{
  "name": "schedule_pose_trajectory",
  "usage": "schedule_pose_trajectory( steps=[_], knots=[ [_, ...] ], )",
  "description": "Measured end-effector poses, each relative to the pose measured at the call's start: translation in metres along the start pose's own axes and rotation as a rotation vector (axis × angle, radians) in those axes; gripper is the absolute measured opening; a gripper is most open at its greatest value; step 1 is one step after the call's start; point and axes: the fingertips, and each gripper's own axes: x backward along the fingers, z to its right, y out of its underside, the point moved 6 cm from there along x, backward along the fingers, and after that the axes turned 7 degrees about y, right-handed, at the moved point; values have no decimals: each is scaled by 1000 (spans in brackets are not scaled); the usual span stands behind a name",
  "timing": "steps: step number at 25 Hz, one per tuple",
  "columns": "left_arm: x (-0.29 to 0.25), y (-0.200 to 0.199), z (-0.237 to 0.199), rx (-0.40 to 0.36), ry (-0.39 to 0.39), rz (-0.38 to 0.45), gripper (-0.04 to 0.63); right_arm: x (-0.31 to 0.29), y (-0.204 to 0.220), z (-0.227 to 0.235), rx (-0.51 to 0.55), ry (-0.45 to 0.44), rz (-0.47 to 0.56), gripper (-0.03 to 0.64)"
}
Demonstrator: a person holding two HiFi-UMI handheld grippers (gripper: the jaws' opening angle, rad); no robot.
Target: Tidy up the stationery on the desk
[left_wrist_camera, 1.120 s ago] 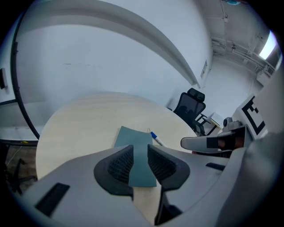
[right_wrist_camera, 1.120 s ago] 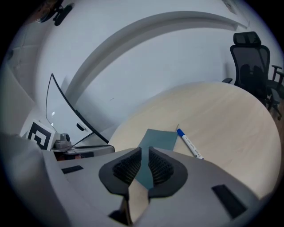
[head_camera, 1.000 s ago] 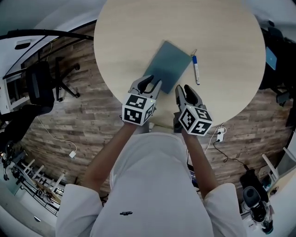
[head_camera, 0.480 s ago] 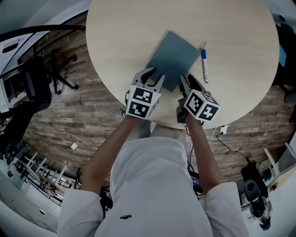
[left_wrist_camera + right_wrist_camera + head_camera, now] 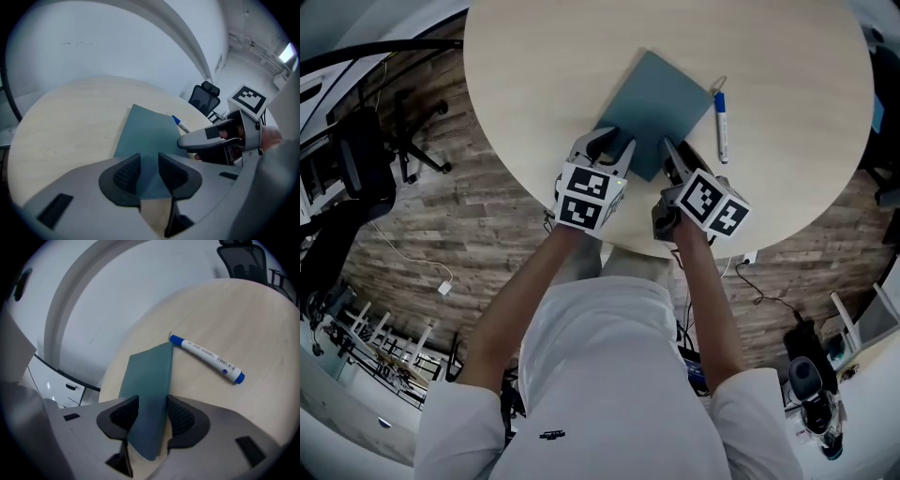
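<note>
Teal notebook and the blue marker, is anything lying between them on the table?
Nothing: only a bare wedge of table separates notebook and marker, clearest in the right gripper view.

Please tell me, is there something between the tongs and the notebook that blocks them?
Nothing visible does. The near edge of the notebook lies between the jaws of the left tongs and of the right tongs; both pairs stand apart. The pen lies by the notebook's far side, out of the way.

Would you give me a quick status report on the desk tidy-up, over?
Left gripper open at the near edge of the notebook. Right gripper open, notebook corner between its jaws. Marker alongside on the table. Nothing blocking either gripper.
</note>
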Motion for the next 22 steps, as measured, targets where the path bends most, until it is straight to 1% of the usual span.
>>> schedule_pose_trajectory(
  steps=[2, 4, 5, 6, 9, 11, 14, 18, 22],
  knots=[
    [0, 0, 0, -1, -3, 16, 124, 1, -2, 0, -47, -19, -8, 189],
    [2, 1, 0, -4, -7, 26, 124, 2, -3, 3, -69, -9, -12, 187],
    [2, 1, -1, -2, -7, 28, 124, 3, -3, 4, -61, 12, -8, 160],
    [3, 2, -3, 1, -7, 28, 124, 4, -3, 4, -40, 38, 0, 101],
    [3, 3, -7, 9, -2, 25, 124, 5, 0, -3, 35, 97, 27, 95],
    [5, 3, -8, 7, 2, 20, 124, 6, 1, -8, 62, 109, 45, 92],
    [10, 3, -3, 2, 5, 10, 124, 9, 2, -14, 131, 104, 59, 87],
    [17, 8, 8, 19, 7, 16, 123, 12, -5, -18, 267, 114, 60, 86],
    [22, 13, 14, 26, 3, 15, 124, 8, -18, -19, 367, 94, 27, 84]
  ],
)
